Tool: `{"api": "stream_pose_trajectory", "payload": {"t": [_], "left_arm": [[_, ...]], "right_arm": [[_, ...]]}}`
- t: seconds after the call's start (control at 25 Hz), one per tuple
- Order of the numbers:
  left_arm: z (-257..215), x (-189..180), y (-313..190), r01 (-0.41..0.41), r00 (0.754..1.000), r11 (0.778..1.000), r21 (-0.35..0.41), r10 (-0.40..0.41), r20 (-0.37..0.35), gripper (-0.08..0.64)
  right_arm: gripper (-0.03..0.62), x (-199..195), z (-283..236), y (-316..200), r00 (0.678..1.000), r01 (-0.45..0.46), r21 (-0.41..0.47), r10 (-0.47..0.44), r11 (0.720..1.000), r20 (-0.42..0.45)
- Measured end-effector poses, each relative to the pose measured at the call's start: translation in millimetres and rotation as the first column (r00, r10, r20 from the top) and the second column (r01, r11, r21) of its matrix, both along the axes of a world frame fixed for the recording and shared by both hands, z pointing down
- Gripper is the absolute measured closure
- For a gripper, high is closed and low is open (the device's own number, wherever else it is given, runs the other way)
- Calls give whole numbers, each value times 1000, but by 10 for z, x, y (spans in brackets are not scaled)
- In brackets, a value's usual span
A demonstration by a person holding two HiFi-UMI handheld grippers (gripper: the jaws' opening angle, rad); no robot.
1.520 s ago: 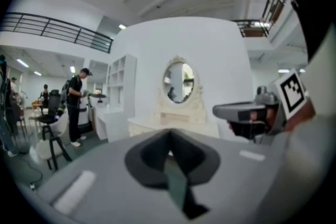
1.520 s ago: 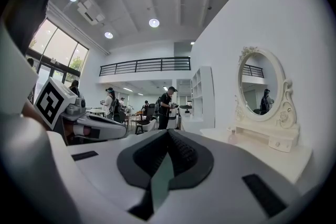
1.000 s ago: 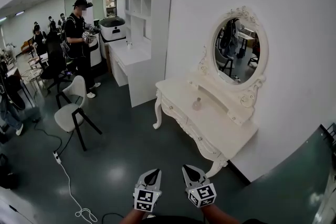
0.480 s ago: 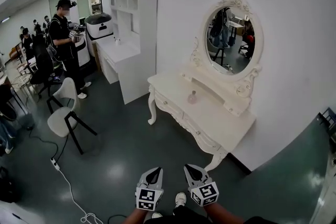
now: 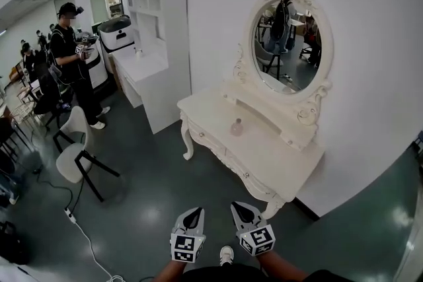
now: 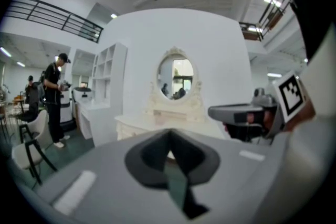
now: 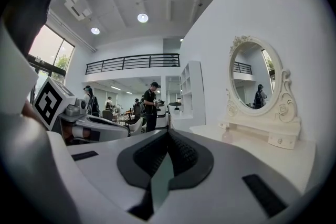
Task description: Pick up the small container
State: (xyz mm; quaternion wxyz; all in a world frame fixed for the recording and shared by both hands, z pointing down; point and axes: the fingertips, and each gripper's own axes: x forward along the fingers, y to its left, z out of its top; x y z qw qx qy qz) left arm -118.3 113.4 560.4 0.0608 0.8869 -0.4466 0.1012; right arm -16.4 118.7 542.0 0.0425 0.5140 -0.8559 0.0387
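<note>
White desk (image 5: 268, 158) stands well ahead of both grippers. Left gripper (image 5: 193, 211) and right gripper (image 5: 238, 207) are clenched on nothing, side by side, probably because the small container (image 5: 236, 128) on that desk is far ahead, beyond reach.

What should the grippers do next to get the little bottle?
Probably step closer to the table first: the bottle stands on it, far ahead, while the left gripper and right gripper are shut and empty.
</note>
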Motion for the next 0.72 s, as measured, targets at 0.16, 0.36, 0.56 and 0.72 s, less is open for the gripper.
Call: {"api": "stream_pose_trajectory", "payload": {"t": [0.16,0.36,0.56,0.72], "left_arm": [[35,172,-330,13,1000,1000,-8,-13,16,552],[3,358,-685,44,999,999,-30,-44,2,552],[38,483,-967,46,999,998,-29,-46,26,552],[83,589,-1154,42,999,998,-45,-41,27,552]], "right_arm": [[586,187,8,-334,1000,-4,1,4,1000,16],[586,448,10,-651,1000,-11,-7,11,1000,29],[586,622,1,-915,1000,0,-1,0,1000,28],[586,721,34,-1112,999,-12,-11,12,1000,39]]}}
